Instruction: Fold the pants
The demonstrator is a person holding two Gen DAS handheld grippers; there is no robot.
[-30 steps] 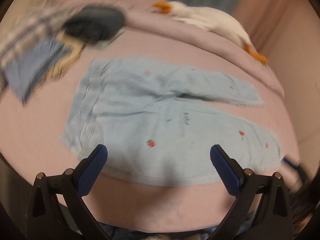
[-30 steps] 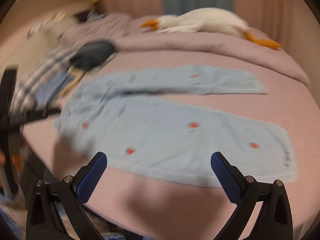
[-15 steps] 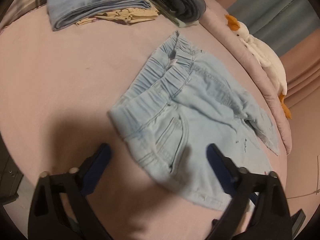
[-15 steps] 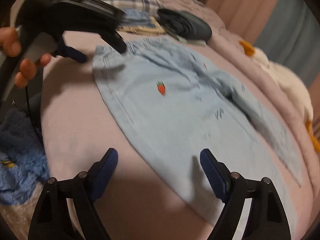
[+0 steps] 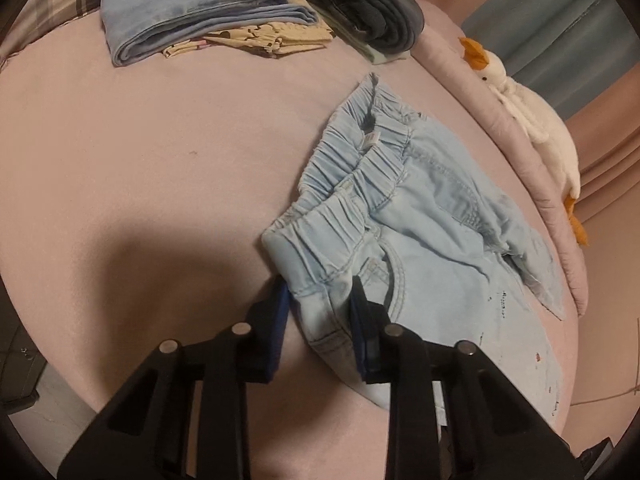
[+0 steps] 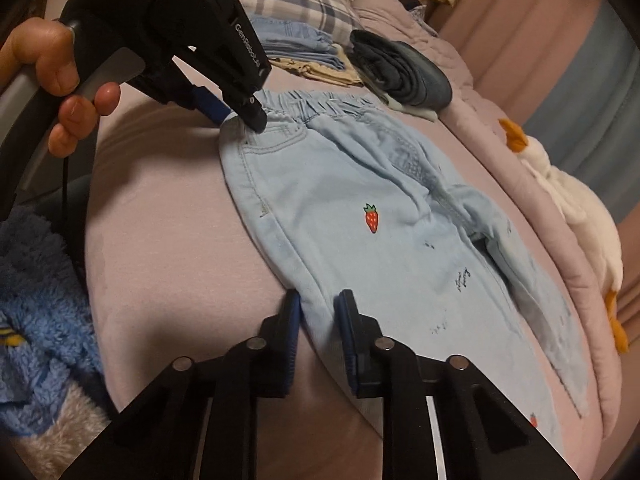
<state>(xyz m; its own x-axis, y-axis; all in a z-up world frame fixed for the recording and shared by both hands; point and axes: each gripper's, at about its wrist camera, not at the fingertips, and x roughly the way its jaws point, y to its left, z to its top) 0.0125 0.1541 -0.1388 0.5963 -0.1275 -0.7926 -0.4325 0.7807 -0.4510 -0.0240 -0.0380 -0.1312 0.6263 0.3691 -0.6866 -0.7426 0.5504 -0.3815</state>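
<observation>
On pink bed, left gripper (image 5: 318, 308) clamping pants (image 5: 420, 216) waistband, right gripper (image 6: 318, 312) pinching side seam, hand (image 6: 60, 76) only in right view

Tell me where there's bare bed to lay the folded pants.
Bare sheet lies between the light blue pants and the stack of folded clothes. Crowded: the stack edge and the side by the goose plush. The left gripper and right gripper both pinch the pants.

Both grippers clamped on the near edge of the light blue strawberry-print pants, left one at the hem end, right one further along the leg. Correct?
Not quite. The left gripper is clamped at the elastic waistband corner, not the hem, of the light blue strawberry-print pants; the left wrist view shows the gathered waistband right at its fingers. The rest stands: the right gripper is clamped on the near edge further along the leg.
</observation>
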